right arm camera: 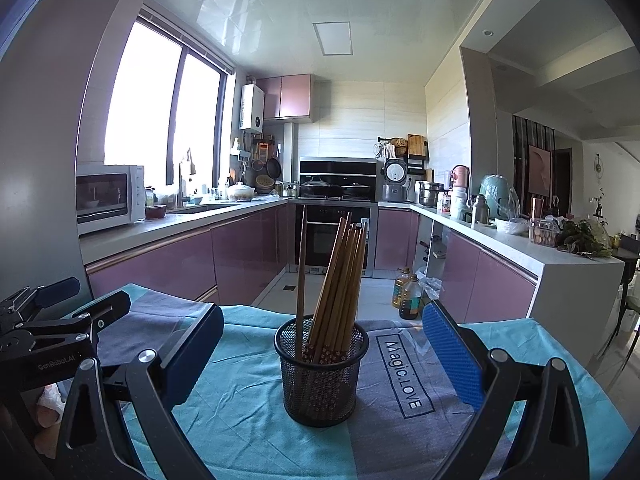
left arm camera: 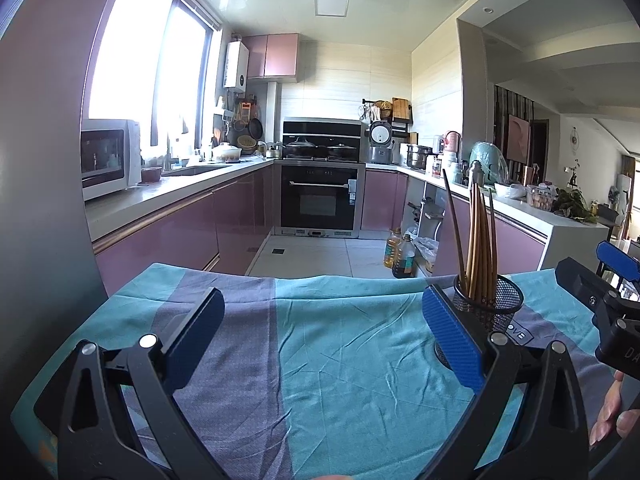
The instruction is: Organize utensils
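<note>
Here, the right tool (right arm camera: 322, 354) hangs with its blue pads spread wide and nothing between them, low in the right wrist frame above a teal and grey cloth (right arm camera: 248, 420) covering the surface. Dead centre beyond the pads stands a black mesh holder (right arm camera: 321, 380) packed with wooden chopsticks (right arm camera: 340, 280), their long axes near upright and leaning toward the upper right. The left tool (left arm camera: 322, 336), equally spread and empty, sees that holder off at its right edge, so the right tool looks the nearer.
</note>
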`<state>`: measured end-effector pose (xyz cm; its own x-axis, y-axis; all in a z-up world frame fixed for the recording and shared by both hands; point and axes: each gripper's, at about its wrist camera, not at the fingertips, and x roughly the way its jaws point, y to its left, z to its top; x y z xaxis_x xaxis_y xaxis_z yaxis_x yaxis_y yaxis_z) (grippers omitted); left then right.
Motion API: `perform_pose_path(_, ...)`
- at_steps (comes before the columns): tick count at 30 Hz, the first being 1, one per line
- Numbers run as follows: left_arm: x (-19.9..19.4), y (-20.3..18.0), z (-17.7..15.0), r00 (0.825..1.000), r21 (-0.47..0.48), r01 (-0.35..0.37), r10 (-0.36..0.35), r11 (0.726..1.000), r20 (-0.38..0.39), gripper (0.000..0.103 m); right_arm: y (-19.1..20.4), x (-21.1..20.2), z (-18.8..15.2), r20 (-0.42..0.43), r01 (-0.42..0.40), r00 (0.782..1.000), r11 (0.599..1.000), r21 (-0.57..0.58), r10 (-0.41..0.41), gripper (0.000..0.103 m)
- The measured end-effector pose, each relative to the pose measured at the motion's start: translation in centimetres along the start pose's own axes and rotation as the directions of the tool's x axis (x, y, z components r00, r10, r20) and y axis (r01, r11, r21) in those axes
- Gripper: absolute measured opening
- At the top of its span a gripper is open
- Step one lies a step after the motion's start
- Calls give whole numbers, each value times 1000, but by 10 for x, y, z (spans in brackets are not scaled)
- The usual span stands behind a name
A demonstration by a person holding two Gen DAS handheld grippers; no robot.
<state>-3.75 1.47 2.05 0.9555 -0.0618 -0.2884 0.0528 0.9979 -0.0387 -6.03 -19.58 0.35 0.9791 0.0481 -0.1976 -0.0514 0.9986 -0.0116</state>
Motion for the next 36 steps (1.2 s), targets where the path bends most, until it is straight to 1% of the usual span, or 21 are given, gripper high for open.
perform_pose_path(36,-2,-1,0,1000,4,9,-9,1000,3,97,-5,-1,0,6,5,1000,1000,10,-6,96)
